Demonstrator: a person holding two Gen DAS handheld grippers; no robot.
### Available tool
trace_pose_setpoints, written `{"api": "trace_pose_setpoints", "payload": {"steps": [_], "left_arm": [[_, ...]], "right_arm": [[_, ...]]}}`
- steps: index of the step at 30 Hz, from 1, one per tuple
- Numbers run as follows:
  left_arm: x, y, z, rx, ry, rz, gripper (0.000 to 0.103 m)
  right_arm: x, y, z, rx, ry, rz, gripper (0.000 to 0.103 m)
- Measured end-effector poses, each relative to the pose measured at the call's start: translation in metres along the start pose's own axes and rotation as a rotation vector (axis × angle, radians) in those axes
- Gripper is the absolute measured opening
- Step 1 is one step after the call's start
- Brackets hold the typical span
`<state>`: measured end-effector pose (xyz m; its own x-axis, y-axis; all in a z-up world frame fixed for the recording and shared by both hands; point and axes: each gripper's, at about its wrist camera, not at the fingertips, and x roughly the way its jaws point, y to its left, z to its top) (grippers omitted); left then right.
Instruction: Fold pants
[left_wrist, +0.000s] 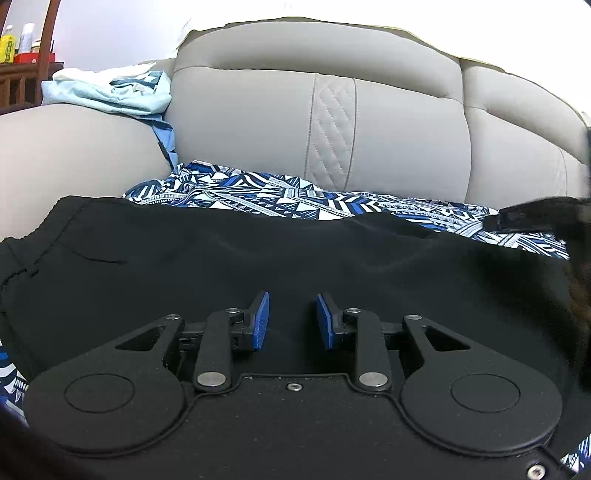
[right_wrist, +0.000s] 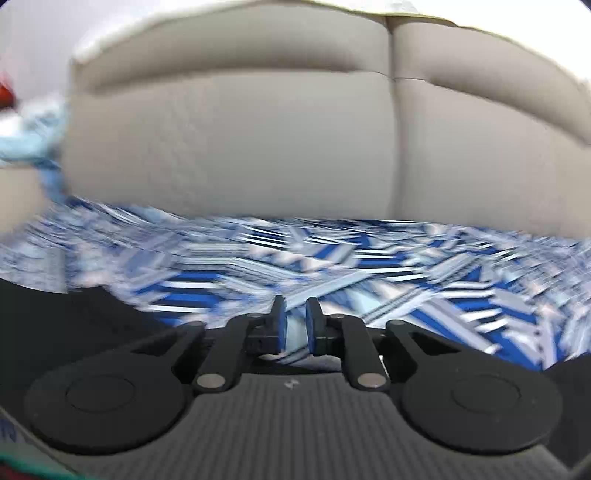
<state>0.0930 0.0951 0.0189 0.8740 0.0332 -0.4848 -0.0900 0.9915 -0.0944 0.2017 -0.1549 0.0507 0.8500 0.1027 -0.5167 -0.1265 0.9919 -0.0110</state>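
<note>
Black pants (left_wrist: 258, 254) lie spread flat on a blue and white patterned cloth (left_wrist: 280, 199) on a sofa seat. My left gripper (left_wrist: 292, 319) is open and empty, low over the middle of the pants, its blue pads (left_wrist: 261, 319) apart. My right gripper (right_wrist: 295, 328) shows a narrow gap between its blue pads (right_wrist: 281, 328) with nothing in it; it hangs over the patterned cloth (right_wrist: 332, 258). The pants show only as a dark edge at the lower left of the right wrist view (right_wrist: 74, 310). That view is blurred by motion.
The grey sofa backrest (left_wrist: 314, 122) rises right behind the cloth, and it fills the right wrist view (right_wrist: 258, 129). A pile of light blue clothes (left_wrist: 110, 92) lies on the sofa armrest at the left. A wooden shelf with bottles (left_wrist: 18, 44) stands far left.
</note>
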Motion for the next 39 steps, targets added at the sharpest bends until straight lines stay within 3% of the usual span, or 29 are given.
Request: {"api": "trace_pose_setpoints", "payload": {"steps": [6,10,15,24,27,29,33,39], "left_arm": [[0.0,0.0,0.001,0.003,0.003,0.005,0.031],[0.0,0.0,0.001,0.007,0.004,0.004,0.031],[-0.001,0.002,0.0,0.009,0.005,-0.006,0.031],[-0.001,0.003,0.001,0.006,0.007,-0.004,0.033],[-0.001,0.003,0.001,-0.003,0.006,0.001,0.035],[-0.003,0.005,0.001,-0.033,0.007,0.005,0.039],[-0.005,0.005,0.001,-0.066,0.011,0.006,0.042],[-0.007,0.006,0.0,-0.074,0.006,0.009,0.045]], "right_arm": [[-0.04,0.036,-0.028,-0.111,-0.019,0.257,0.064],[-0.05,0.04,-0.049,-0.124,0.023,0.288,0.068],[-0.063,0.008,-0.059,-0.144,0.011,0.175,0.077],[-0.098,-0.126,-0.074,0.079,0.066,-0.164,0.08],[-0.123,-0.183,-0.081,0.233,0.071,-0.295,0.08],[-0.153,-0.223,-0.088,0.402,0.023,-0.355,0.08],[-0.213,-0.278,-0.106,0.672,-0.103,-0.408,0.081],[-0.254,-0.327,-0.14,0.938,-0.157,-0.425,0.082]]}}
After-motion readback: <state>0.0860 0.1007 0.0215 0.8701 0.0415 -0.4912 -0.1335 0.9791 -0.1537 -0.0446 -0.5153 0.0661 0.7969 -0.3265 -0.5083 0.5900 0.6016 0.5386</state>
